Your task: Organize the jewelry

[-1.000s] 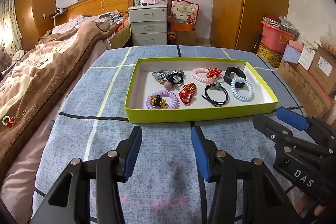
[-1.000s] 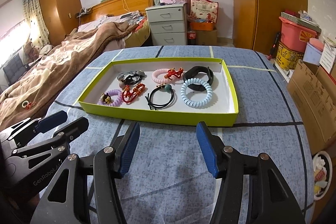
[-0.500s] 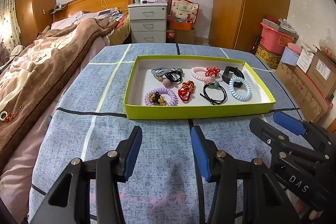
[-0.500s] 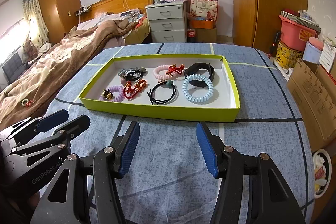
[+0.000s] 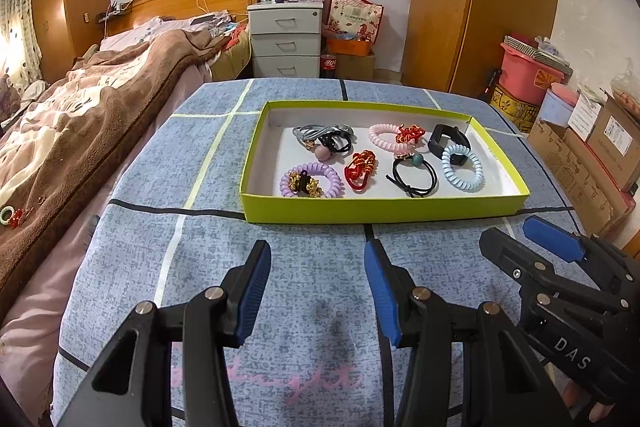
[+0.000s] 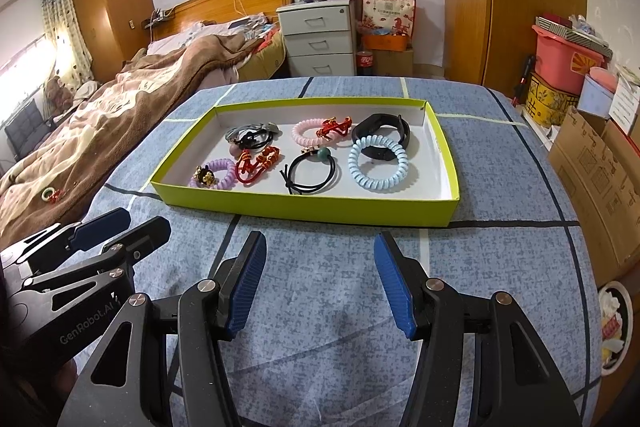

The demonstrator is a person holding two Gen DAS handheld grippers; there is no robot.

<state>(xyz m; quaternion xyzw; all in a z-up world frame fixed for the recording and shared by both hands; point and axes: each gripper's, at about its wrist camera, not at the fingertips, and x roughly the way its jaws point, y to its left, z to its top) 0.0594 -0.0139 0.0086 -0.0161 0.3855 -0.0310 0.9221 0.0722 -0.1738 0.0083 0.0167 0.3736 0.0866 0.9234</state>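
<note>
Both claws, the left claw (image 5: 316, 291) and the right claw (image 6: 318, 281), are hovering open and empty over the blue-checked worktop (image 5: 168, 235), with the jewelry lying in the green tray (image 5: 384, 211) at 12 o'clock. A clean pick is likely calling for approaching one piece squarely, such as the blue coil band (image 6: 378, 163). Only the right view is showing a dish (image 6: 614, 327) at 3 o'clock.
</note>
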